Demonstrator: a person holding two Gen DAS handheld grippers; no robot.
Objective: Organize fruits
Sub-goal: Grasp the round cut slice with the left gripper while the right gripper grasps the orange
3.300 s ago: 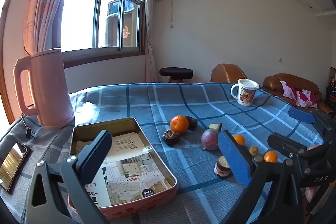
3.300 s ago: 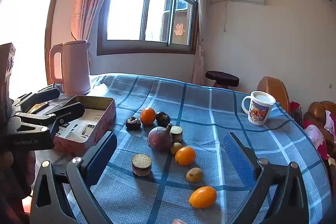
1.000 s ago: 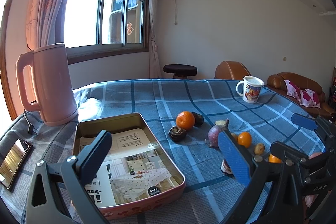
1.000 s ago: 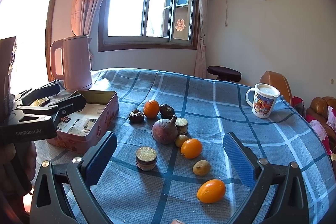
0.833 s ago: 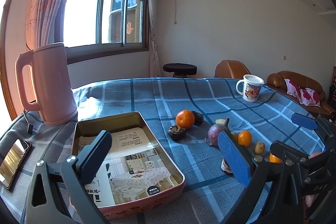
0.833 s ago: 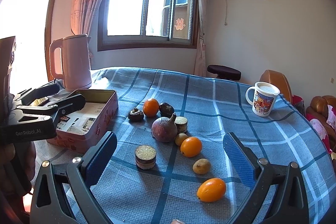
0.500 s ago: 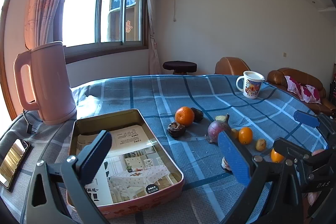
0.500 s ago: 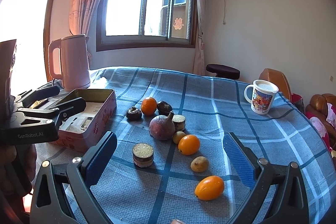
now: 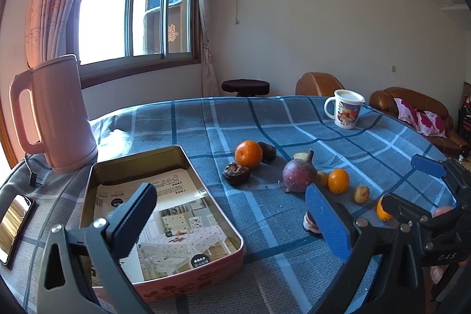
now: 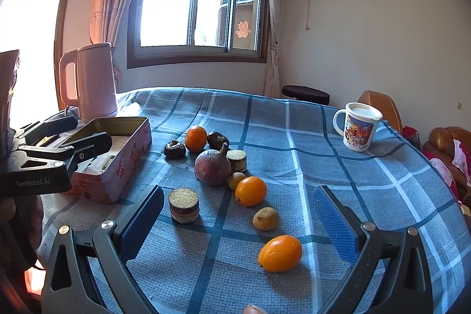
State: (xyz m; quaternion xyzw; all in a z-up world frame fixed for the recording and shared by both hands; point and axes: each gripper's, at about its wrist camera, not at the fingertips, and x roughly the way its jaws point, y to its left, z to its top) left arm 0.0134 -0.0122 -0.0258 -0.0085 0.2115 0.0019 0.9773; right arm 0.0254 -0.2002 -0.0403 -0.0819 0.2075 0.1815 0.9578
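Observation:
Several fruits and cut pieces lie on the blue checked tablecloth (image 10: 338, 167): an orange kumquat (image 10: 280, 252) nearest, a small brown fruit (image 10: 265, 218), an orange (image 10: 250, 191), a purple beet-like root (image 10: 212, 166) and a mandarin (image 10: 195, 139). A pink open tin (image 9: 123, 167) lies at the left with printed paper in it. My right gripper (image 10: 240, 228) is open above the near fruits, holding nothing. My left gripper (image 9: 232, 218) is open over the tin's right edge. The mandarin (image 9: 248, 154) and root (image 9: 298, 177) also show in the left wrist view.
A pink kettle (image 9: 54, 114) stands behind the tin, its plug beside it. A phone (image 9: 13, 221) lies at the far left. A printed mug (image 10: 359, 125) stands at the back right. A sliced cylinder piece (image 10: 184, 205) stands near my right gripper. Sofas lie beyond the table.
Both grippers have drifted slightly forward and lower toward the table; the fruits sit a little closer in the views. Nothing was gripped or moved.

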